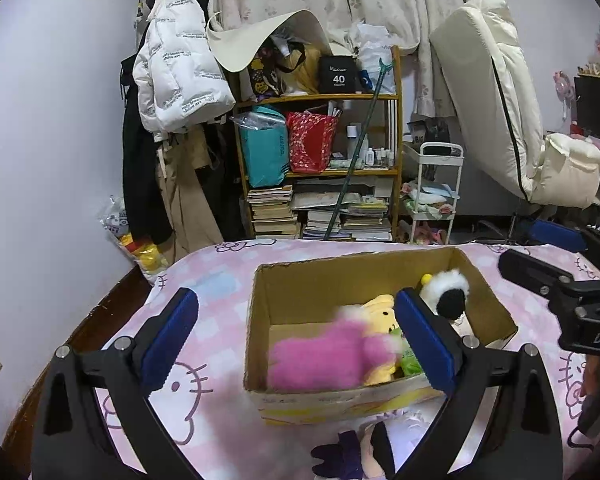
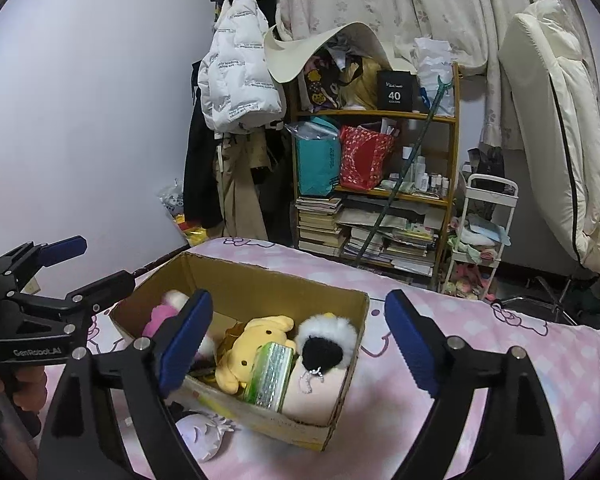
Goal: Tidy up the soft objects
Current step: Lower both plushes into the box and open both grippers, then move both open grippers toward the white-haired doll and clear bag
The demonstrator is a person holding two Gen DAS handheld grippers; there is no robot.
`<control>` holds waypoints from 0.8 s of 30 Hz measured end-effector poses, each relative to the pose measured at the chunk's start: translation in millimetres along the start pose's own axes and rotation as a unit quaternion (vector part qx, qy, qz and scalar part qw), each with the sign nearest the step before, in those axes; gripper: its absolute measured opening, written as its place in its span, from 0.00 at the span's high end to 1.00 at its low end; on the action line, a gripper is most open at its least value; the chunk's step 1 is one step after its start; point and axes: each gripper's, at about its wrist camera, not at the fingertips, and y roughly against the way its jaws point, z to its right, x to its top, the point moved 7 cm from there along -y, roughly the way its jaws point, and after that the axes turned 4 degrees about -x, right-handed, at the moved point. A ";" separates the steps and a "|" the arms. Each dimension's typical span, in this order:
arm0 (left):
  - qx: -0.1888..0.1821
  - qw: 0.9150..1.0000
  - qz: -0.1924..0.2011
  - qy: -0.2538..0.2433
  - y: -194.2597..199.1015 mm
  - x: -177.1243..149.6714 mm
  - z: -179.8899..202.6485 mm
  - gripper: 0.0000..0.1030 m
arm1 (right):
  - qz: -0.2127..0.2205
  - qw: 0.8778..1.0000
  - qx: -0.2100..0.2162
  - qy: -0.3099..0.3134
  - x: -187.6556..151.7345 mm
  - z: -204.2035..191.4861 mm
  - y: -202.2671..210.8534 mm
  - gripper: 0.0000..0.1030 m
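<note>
Black box (image 1: 338,76) on the top shelf reads "40". The left gripper (image 2: 32,300) body reads "GenRobot.AI". The right gripper (image 1: 572,280) body shows "DAS", cut off.

A matt corrugated cardboard box (image 2: 340,364) holds fluffy plush toys (image 2: 256,344) on a smooth printed cotton sheet (image 2: 480,320).

A cardboard box (image 2: 236,280) stands on the bed (image 2: 480,344) before the bookshelf (image 2: 380,196), with plush toys (image 2: 256,344) inside it and another plush toy (image 2: 198,432) lying just before its near wall.
</note>
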 end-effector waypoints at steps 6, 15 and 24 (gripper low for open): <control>0.007 1.000 -0.024 0.002 14.9 -9.3 -1.3 0.05 | 0.002 1.000 0.004 -0.008 -1.4 1.0 22.4 0.03; -0.010 0.999 -0.030 0.019 69.9 -9.9 -4.3 0.05 | 0.017 1.000 -0.012 -0.019 -0.5 7.9 65.9 0.00; 0.022 1.000 0.000 0.007 122.6 -21.5 -13.6 0.05 | 0.022 0.999 -0.019 -0.025 -5.6 12.2 96.7 0.00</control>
